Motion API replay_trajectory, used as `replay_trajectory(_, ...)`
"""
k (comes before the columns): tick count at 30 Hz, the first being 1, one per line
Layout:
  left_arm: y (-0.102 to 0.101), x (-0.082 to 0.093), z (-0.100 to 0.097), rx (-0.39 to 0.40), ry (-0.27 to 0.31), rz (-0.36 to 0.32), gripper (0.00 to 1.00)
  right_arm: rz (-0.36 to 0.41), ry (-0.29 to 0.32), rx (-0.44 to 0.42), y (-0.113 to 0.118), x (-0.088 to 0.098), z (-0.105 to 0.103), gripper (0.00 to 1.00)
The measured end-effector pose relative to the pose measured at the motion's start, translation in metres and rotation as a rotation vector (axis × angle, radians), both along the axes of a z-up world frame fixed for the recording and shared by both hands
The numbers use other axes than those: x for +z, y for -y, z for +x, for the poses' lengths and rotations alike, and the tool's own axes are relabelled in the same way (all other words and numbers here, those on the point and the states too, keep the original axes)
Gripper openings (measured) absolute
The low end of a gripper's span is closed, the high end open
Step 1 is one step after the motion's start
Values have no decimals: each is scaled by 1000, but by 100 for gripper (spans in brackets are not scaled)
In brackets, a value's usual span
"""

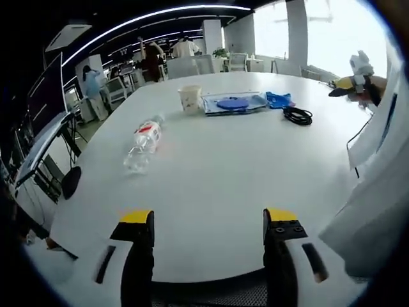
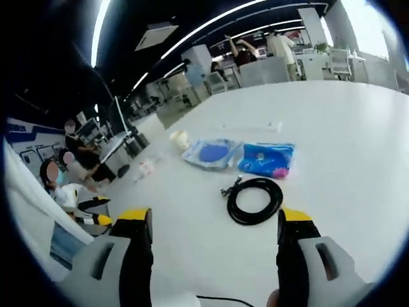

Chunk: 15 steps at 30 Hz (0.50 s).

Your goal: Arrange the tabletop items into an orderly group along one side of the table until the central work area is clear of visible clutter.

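Note:
On the white table [image 1: 211, 173] a clear plastic water bottle [image 1: 143, 146] with a red label lies on its side. Farther back stand a pale paper cup [image 1: 190, 98], a clear sleeve holding a blue disc [image 1: 233, 103], a blue packet [image 1: 278, 100] and a coiled black cable [image 1: 298, 115]. My left gripper [image 1: 208, 224] stands open over the near table edge, nothing between its yellow-tipped jaws. In the right gripper view my right gripper [image 2: 215, 224] is open just short of the cable [image 2: 255, 199], with the blue packet [image 2: 268, 158], the sleeve [image 2: 213, 153], the cup [image 2: 180, 139] and the bottle [image 2: 144, 169] beyond.
A person's white sleeve [image 1: 377, 192] fills the right edge of the left gripper view, and the other gripper [image 1: 358, 80] shows above it. Chairs [image 1: 192, 66] and desks ring the far side, with people [image 1: 92, 83] standing behind. The table [image 2: 345, 128] runs bare to the right.

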State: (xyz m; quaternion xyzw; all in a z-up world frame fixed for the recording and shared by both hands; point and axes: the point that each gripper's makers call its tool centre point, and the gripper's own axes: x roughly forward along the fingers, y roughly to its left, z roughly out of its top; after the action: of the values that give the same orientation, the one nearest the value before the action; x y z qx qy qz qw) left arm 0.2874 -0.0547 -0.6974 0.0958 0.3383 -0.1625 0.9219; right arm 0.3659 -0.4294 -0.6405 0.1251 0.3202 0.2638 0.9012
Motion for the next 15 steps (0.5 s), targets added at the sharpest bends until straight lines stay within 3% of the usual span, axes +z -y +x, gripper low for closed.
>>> replay_trajectory(15, 2, 5, 0, 9, 8, -4, 71, 12, -22, -15, -2, -5, 4, 74)
